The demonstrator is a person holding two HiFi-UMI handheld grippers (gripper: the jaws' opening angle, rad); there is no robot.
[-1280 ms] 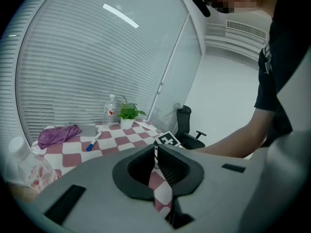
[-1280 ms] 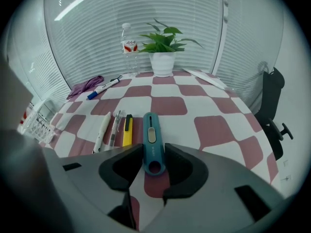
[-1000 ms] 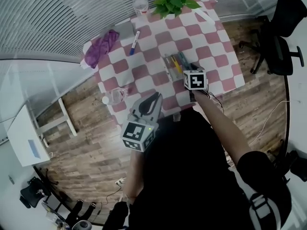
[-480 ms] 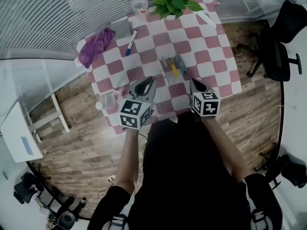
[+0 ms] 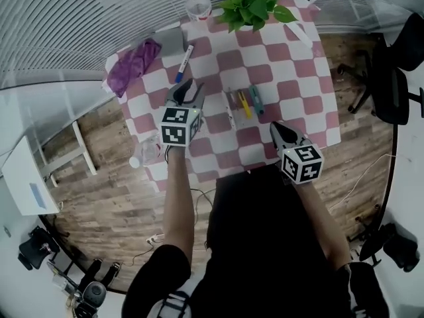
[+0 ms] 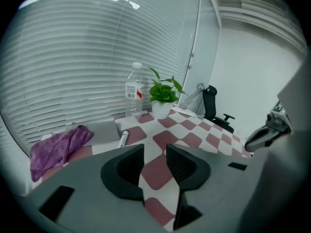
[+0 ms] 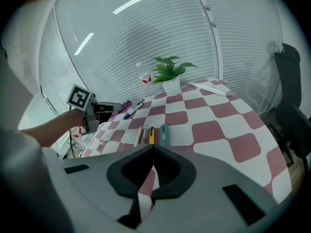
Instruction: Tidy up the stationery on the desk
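Three pieces of stationery lie side by side on the checked tablecloth: a thin pen (image 5: pixel 230 109) (image 7: pixel 145 134), a yellow one (image 5: pixel 244 105) (image 7: pixel 151 135) and a teal one (image 5: pixel 255 100) (image 7: pixel 165 134). A blue-capped marker (image 5: pixel 185 61) (image 6: pixel 123 138) (image 7: pixel 132 109) lies further back at the left. My left gripper (image 5: pixel 187 89) (image 6: pixel 154 150) hovers open and empty over the left middle of the table, short of the marker. My right gripper (image 5: pixel 279 130) (image 7: pixel 153 147) is shut on nothing above the table's near edge, behind the three pieces.
A purple cloth (image 5: pixel 132 65) (image 6: pixel 58 147) and a grey pad (image 5: pixel 169 42) lie at the back left. A water bottle (image 5: pixel 199 5) (image 6: pixel 134 96) and a potted plant (image 5: pixel 255 2) (image 7: pixel 170 76) stand at the far edge. An office chair (image 5: pixel 397 71) (image 6: pixel 214 108) is to the right.
My left gripper has moved forward from the table's near edge to over its left middle. My right gripper has drawn back from the three pieces to the near edge.
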